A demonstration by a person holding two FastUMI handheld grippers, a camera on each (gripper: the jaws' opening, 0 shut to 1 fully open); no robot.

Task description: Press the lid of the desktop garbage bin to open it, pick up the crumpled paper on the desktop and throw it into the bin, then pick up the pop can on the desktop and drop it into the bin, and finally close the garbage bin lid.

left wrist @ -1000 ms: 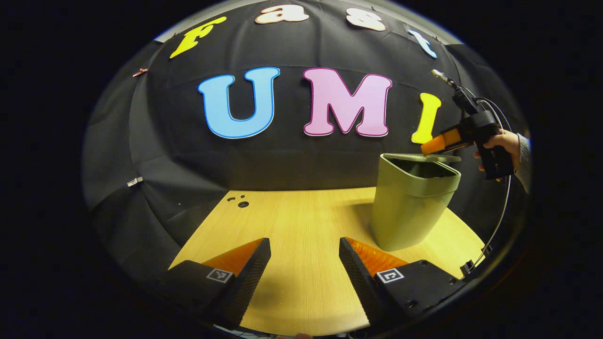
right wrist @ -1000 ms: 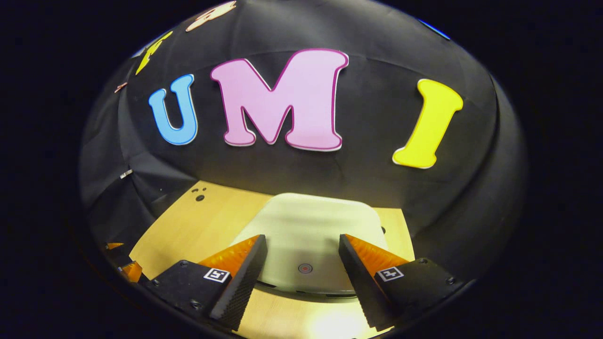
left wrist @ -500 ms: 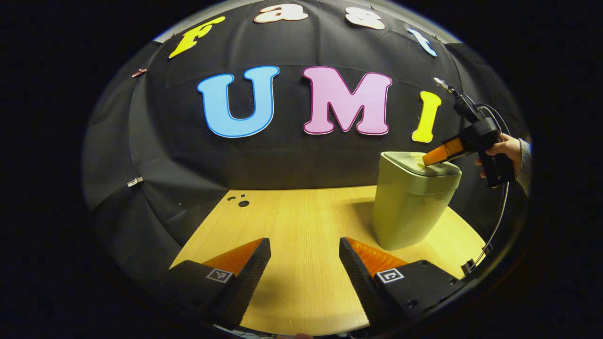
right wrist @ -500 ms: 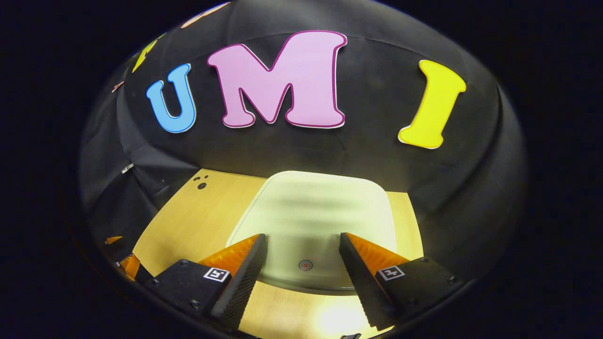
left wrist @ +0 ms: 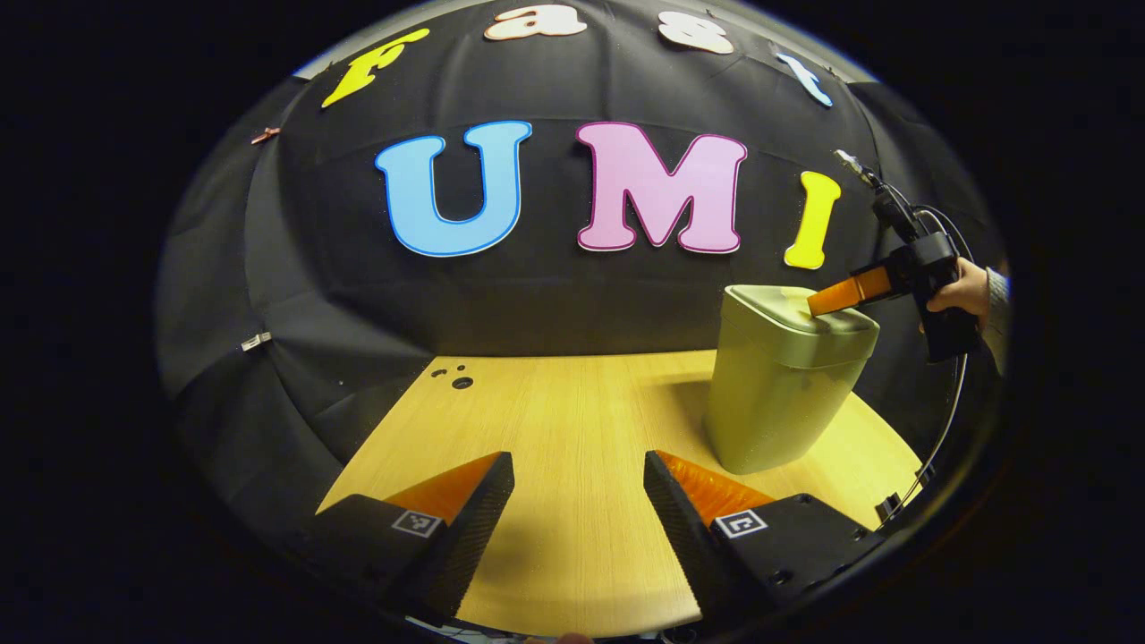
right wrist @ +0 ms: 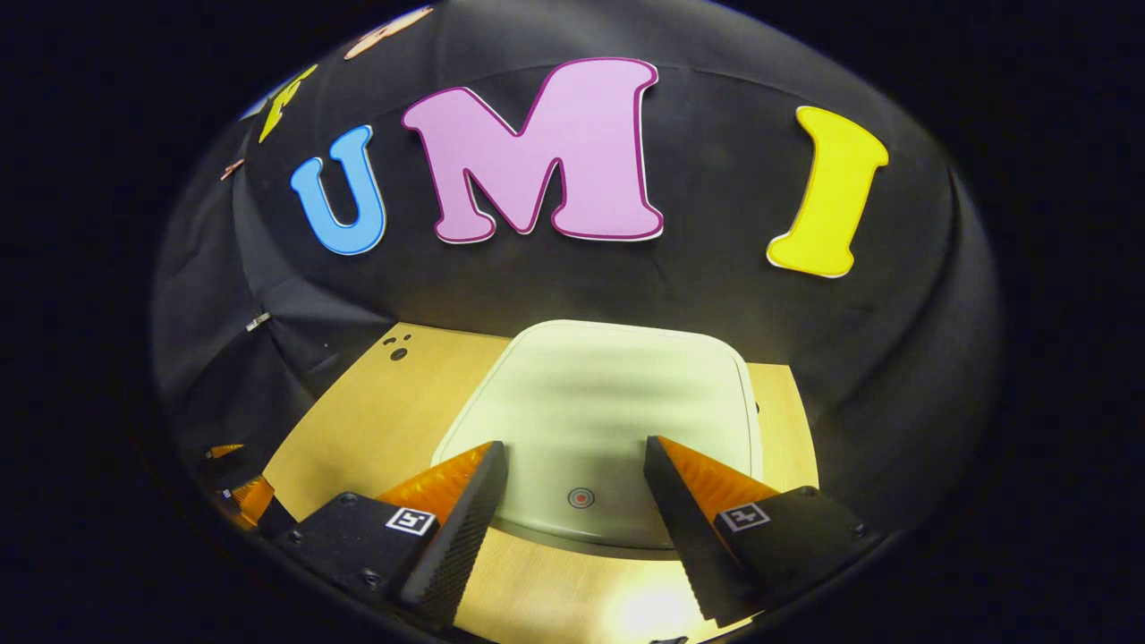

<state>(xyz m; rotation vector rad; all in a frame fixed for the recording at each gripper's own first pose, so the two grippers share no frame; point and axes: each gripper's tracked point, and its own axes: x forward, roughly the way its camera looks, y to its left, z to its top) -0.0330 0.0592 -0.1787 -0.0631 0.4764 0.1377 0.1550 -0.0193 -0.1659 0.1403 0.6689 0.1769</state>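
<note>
We see the garbage bin [left wrist: 780, 385] standing upright on the wooden desktop [left wrist: 572, 420], at 3 o'clock in the left gripper view, its lid [left wrist: 805, 315] lying flat and closed. The right gripper [left wrist: 818, 304], held in a hand [left wrist: 962, 291], rests its tips on the lid. In the right gripper view, we note the right gripper [right wrist: 572, 514] with jaws released above the lid [right wrist: 608, 411], the red dot [right wrist: 580, 497] between them. The left gripper [left wrist: 577, 519] hovers over the bare desktop at 6 o'clock, jaws released, holding nothing.
</note>
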